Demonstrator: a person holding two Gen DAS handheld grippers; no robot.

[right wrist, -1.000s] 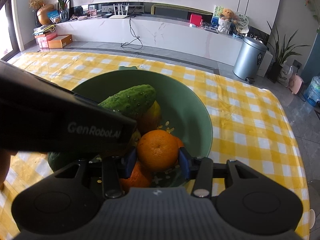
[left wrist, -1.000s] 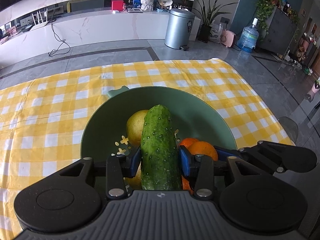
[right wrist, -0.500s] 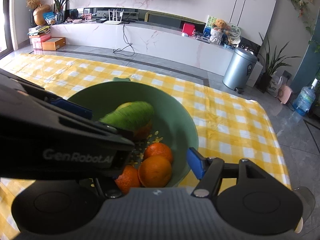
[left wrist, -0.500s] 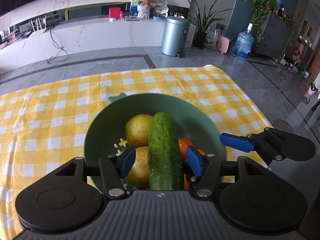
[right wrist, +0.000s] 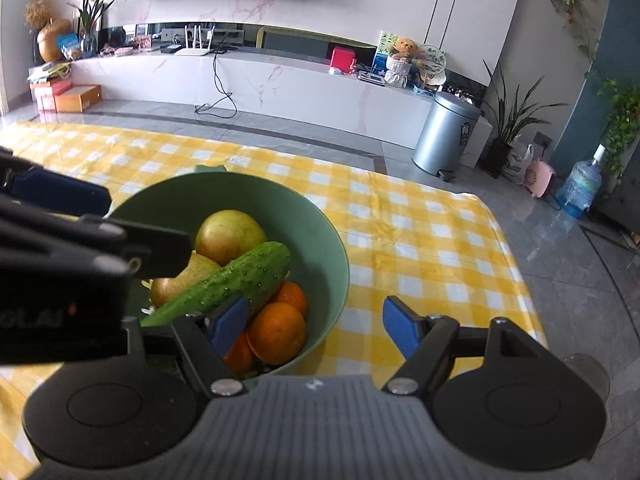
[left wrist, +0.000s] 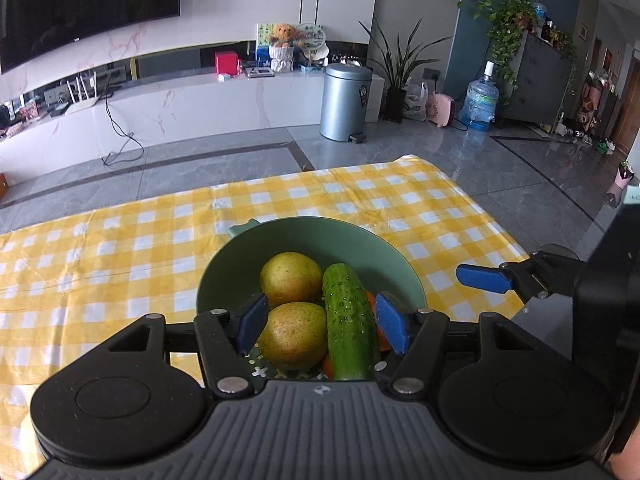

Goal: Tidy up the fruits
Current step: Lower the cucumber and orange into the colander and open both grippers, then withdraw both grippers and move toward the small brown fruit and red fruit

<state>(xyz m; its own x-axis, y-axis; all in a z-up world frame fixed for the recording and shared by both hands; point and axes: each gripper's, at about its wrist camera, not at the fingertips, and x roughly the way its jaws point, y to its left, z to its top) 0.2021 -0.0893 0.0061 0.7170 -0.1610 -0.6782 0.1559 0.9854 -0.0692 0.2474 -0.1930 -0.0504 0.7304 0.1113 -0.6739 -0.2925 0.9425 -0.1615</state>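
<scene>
Left wrist view: the left gripper (left wrist: pixel 322 326) is backing up and away from the round green plastic colander bowl (left wrist: pixel 304 236), which a sec ago was filling the frame and is now sitting smaller at 12 o'clock of the jaws. The bumpy green cucumber (left wrist: pixel 350 326), clamped between the blue pads a sec ago, is now lying free in the bowl, leaning beside two yellow-green pears (left wrist: pixel 292 280), w/ bits of orange fruit (left wrist: pixel 382 336) peeking at its 3 o'clock. Jaws are spreading apart, still opening; pads are clear of the cucumber & near pear, nothing pinched. The right gripper's blue pad (left wrist: pixel 480 278) is showing at 3 o'clock.

Right wrist view: the right gripper (right wrist: pixel 316 326) is also lifting off. The orange mandarin (right wrist: pixel 276 332) it was squeezing a sec ago is now resting in the bowl at 6 o'clock, w/ two more mandarins touching it, under the cucumber's end. Jaws are opening wide, holding nothing; the left pad is hovering over the fruit, the right pad over the yellow-and-white checked tablecloth (right wrist: pixel 420 240). The left gripper's black body is blocking 9 o'clock.

Judgement: both drops are looking done; all the fruit in sight is in the bowl.
</scene>
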